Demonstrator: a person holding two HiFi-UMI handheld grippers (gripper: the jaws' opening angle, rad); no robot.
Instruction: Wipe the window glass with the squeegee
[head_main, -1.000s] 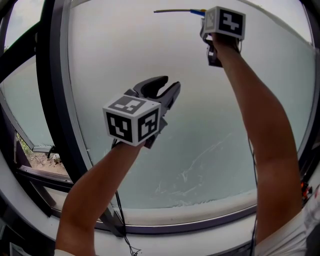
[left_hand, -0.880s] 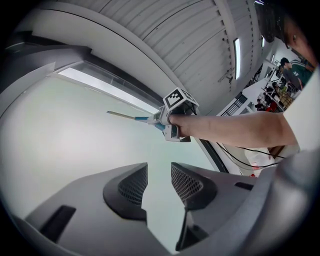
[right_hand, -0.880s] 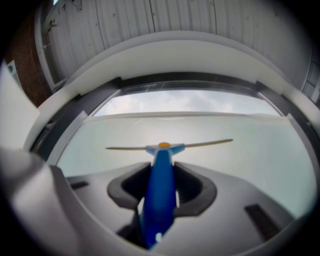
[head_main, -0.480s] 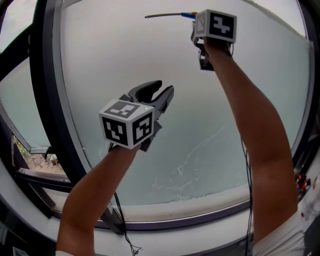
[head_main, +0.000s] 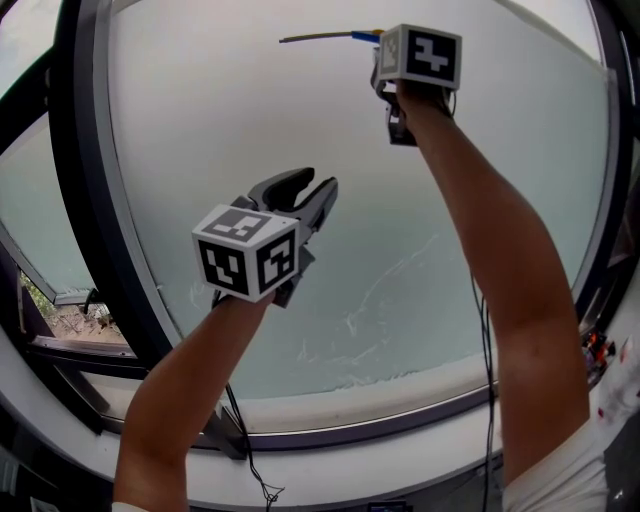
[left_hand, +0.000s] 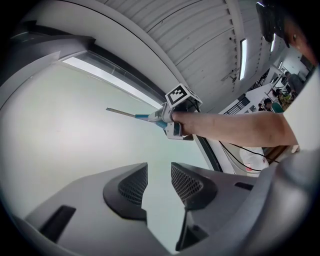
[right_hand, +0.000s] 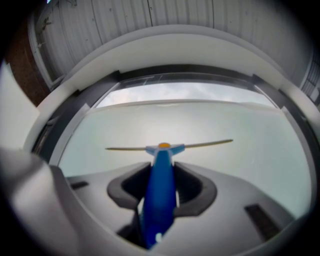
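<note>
The blue-handled squeegee with its thin pale blade (head_main: 322, 37) sits high on the pane, at the upper middle of the head view, with the blade running level and sticking out to the left. Whether its edge is pressed flat to the frosted pale-green window glass (head_main: 450, 180) or just off it I cannot tell. The right tool (right_hand: 161, 191) is clenched on the blue handle, a jaw on each side, at the end of an arm stretched well up. Lower and left of centre, the left tool (left_hand: 157, 182) is released, its jaws standing apart with only glass showing between them. Thin whitish streaks (head_main: 385, 290) mark the lower middle of the pane, above the curved dark window frame (head_main: 85, 200).

With the reach that long, I would worry about uneven pressure: if one end of the blade lifts, a band gets missed. The narrow handle could also twist in the jaws once it is dragged down, leaving fresh streaks. The idle left tool is near enough to knock the glass.
</note>
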